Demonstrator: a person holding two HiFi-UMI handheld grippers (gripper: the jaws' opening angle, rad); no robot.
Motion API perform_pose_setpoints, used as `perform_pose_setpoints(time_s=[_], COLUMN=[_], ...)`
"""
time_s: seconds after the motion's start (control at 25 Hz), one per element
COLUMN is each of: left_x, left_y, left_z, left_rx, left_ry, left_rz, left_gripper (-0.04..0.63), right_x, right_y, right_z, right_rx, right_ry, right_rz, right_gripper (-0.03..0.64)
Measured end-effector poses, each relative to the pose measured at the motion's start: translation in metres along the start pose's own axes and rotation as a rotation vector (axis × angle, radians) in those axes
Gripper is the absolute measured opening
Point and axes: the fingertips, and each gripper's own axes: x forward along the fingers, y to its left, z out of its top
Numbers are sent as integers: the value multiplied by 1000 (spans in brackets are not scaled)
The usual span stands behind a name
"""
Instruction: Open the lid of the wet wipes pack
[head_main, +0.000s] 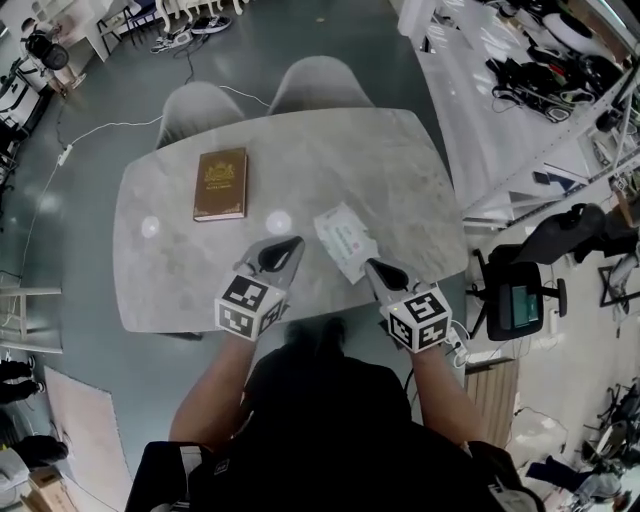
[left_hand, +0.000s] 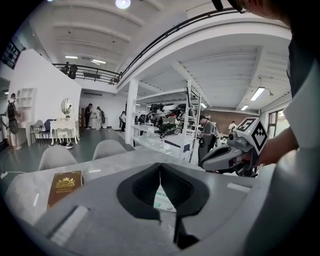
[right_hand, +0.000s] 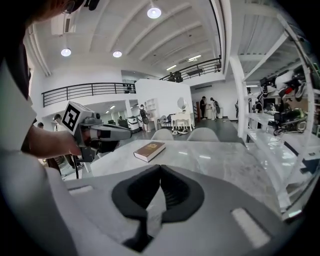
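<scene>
Left gripper view: left gripper (left_hand: 160, 166) jaws closed, tips meeting, nothing gripped; a strip of the wet wipes pack (left_hand: 163, 199) shows through the gap under the tips.
Right gripper view: right gripper (right_hand: 160, 167) jaws closed tip to tip, empty.
Left gripper place: over the near part of the desk (head_main: 400, 170), pointing at the far side; tip just beside the pack's left edge, apart from it.
Right gripper place: over the desk's near right part, angled in towards the pack; tip at the pack's near right corner, contact or not cannot tell.
Wet wipes pack: flat on the desk, right of centre, turned askew; white with green print on top; lies between the two gripper tips. Lid open or shut too small to tell.
Book (head_main: 221, 183): brown cover with a gold emblem, flat on the desk's left part, well apart from the pack.
Desk: pale marbled top with rounded corners.
Chairs (head_main: 200, 105): two grey ones at the desk's far side.
Person: both forearms reach in from the bottom of the head view, one hand behind each marker cube.
</scene>
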Motion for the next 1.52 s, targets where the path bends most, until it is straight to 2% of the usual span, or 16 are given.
perform_pose_setpoints(time_s=[0.16,0.44,0.68,0.76,0.8,0.84,0.88,1.0,1.16,1.24,1.36,1.52], left_x=[9,13,20,33,40,47,53,74,100,111,119,123], left_y=[13,22,30,30,29,27,26,25,20,21,28,39], left_z=[-3,-38,-75,-87,-94,-100,-106,-117,-136,-146,-157,-158], left_rx=[3,-10,-7,-5,-6,-11,-15,0,96,119,93,67], left_ry=[-15,9,80,113,136,160,181,220,272,286,318,309], left_rz=[-37,-109,-150,-167,-177,-188,-198,-217,-259,-273,-264,-240], left_gripper=[12,12,14,17,55,123,137,143,169,175,175,175], right_x=[12,34,54,67,74,80,87,105,126,135,150,167], right_y=[-2,19,15,9,6,3,-1,-16,-39,-48,-56,-61], right_z=[-7,-22,-29,-32,-34,-37,-39,-46,-62,-73,-91,-106], right_rx=[24,22,-39,-41,-42,-40,-37,-37,-25,-30,-57,-88], right_ry=[39,119,191,208,216,222,229,251,281,308,359,396], right_rz=[-41,-61,-80,-74,-70,-68,-68,-75,-83,-90,-100,-112], right_gripper=[2,2,5,52,52,52,53,91,122,135,146,150])
